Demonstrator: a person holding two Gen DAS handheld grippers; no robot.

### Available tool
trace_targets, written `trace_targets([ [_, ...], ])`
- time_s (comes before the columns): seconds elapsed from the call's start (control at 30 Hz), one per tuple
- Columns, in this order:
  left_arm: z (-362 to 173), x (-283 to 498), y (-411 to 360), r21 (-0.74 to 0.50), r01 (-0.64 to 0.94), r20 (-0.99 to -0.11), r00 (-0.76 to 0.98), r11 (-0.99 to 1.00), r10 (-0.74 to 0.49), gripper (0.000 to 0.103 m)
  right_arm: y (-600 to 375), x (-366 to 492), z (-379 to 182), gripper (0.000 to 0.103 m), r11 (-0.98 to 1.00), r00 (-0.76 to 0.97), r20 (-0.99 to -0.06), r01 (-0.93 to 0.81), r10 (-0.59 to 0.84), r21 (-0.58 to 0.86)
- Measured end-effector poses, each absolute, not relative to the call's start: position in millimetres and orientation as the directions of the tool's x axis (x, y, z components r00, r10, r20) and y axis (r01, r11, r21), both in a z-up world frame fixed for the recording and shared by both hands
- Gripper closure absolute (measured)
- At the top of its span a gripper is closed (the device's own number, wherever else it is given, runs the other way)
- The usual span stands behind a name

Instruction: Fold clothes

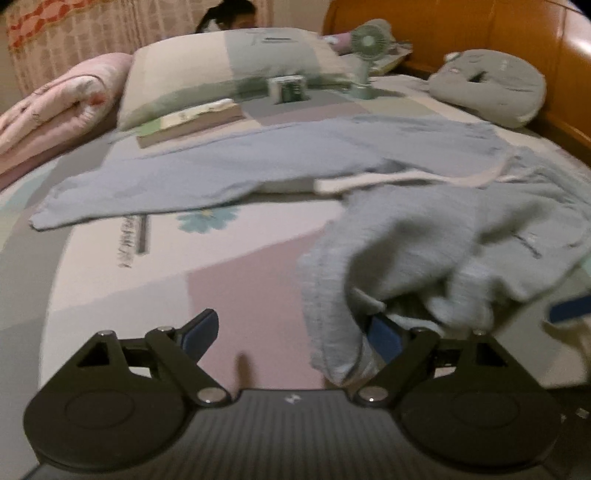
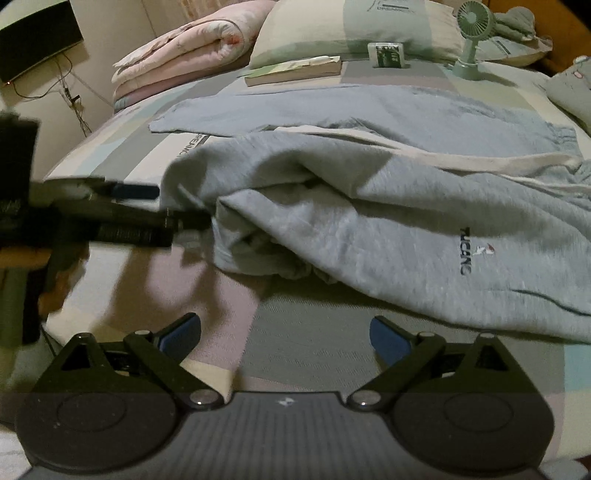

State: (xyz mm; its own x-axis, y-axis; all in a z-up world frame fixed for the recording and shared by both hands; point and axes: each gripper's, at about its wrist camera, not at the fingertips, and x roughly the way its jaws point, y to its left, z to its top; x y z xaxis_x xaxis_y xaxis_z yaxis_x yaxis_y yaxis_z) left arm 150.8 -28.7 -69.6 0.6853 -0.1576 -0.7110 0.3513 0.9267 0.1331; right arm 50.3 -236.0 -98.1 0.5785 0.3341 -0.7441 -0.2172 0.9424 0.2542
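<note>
We hold both tongs, left [image 1: 291, 338] and right [image 2: 284, 338], apart over the bed [image 2: 295, 339], ready to grip the grey trousers [image 2: 369, 221].

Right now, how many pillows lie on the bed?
2: a large pale green and cream pillow at the head of the bed, and a grey face-shaped cushion beside the wooden headboard. More may be hidden.

This is a bedroom in a home. There is a bed [image 1: 229, 273] with a patchwork sheet, a wooden headboard [image 1: 461, 33], a pillow [image 1: 229, 70] and a rolled pink quilt [image 2: 192, 55]. On the bed lie a book [image 2: 295, 70], a small fan [image 2: 472, 37] and grey clothes [image 2: 369, 221], and a curtain [image 1: 92, 40] hangs behind.
</note>
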Motion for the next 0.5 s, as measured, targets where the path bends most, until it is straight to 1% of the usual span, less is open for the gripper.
trace_targets([
  [0.03,-68,158,-24,0.154,0.326,-0.708,0.695,0.933,-0.127,0.015,-236,51,-99,0.003,0.942,0.578,-0.744,-0.217,0.335,0.256],
  [0.17,-57,197,-6,0.164,0.288,-0.695,0.712,0.944,-0.097,0.014,-235,54,-100,0.003,0.932,0.576,-0.733,-0.234,0.362,0.277],
  [0.27,-53,226,-9,0.205,0.266,-0.688,0.724,0.942,-0.055,0.014,-233,58,-103,0.003,0.928,0.571,-0.731,-0.238,0.374,0.288],
  [0.37,-49,232,-19,0.202,0.281,-0.678,0.731,0.938,-0.073,0.015,-234,58,-107,0.003,0.929,0.569,-0.734,-0.233,0.370,0.288],
  [0.43,-48,222,-28,0.211,0.309,-0.659,0.746,0.927,-0.098,0.016,-237,57,-111,0.001,0.928,0.572,-0.731,-0.223,0.373,0.299],
  [0.5,-51,208,-30,0.197,0.340,-0.657,0.742,0.919,-0.133,0.016,-241,57,-116,0.000,0.923,0.582,-0.718,-0.213,0.382,0.319],
])
